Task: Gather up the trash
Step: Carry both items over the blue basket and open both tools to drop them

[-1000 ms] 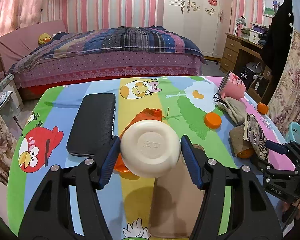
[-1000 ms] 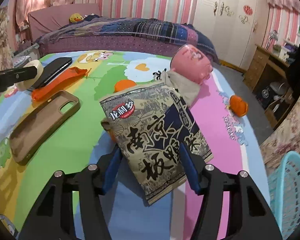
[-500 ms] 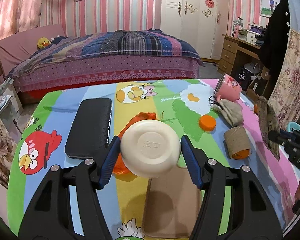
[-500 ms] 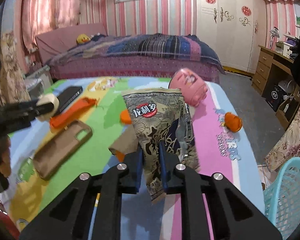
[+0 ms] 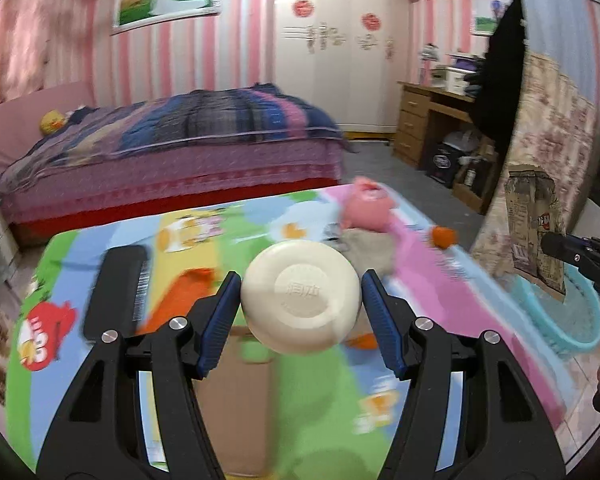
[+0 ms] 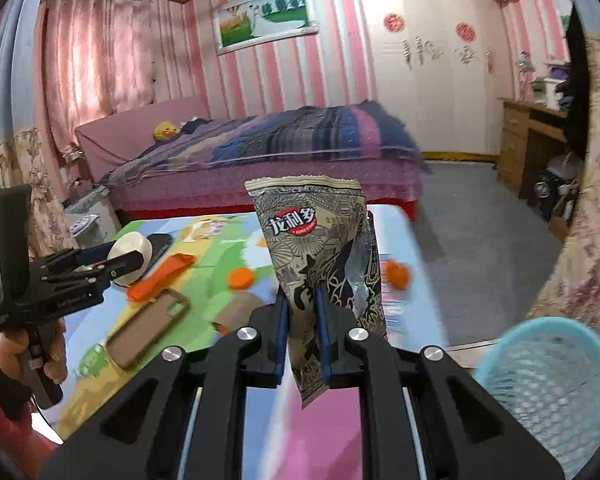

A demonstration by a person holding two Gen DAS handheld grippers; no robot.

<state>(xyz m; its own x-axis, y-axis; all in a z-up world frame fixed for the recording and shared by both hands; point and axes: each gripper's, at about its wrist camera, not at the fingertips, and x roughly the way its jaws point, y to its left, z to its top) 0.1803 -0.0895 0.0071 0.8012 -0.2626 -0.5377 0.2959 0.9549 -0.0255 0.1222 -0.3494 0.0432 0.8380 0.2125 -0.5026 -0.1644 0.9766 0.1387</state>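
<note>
My left gripper (image 5: pixel 300 304) is shut on a cream round bar of soap (image 5: pixel 300 295) and holds it above the cartoon-print table (image 5: pixel 320 368); it also shows in the right wrist view (image 6: pixel 130 258). My right gripper (image 6: pixel 302 308) is shut on a grey printed snack bag (image 6: pixel 316 248), held upright above the table's right edge. The bag also shows in the left wrist view (image 5: pixel 534 232), just over a light-blue mesh basket (image 5: pixel 568 312) on the floor. The basket shows in the right wrist view (image 6: pixel 548 384) at the lower right.
On the table lie a black case (image 5: pixel 116 288), an orange wrapper (image 6: pixel 160 278), a brown phone case (image 6: pixel 148 332), an orange lid (image 6: pixel 241 279), a pink mug (image 5: pixel 366 208) and an orange piece (image 6: pixel 398 274). A bed (image 5: pixel 172 160) and desk (image 5: pixel 432 124) stand behind.
My right gripper has lifted the snack bag off the table and carried it right toward the blue basket. My left gripper has risen and turned right with the soap.
</note>
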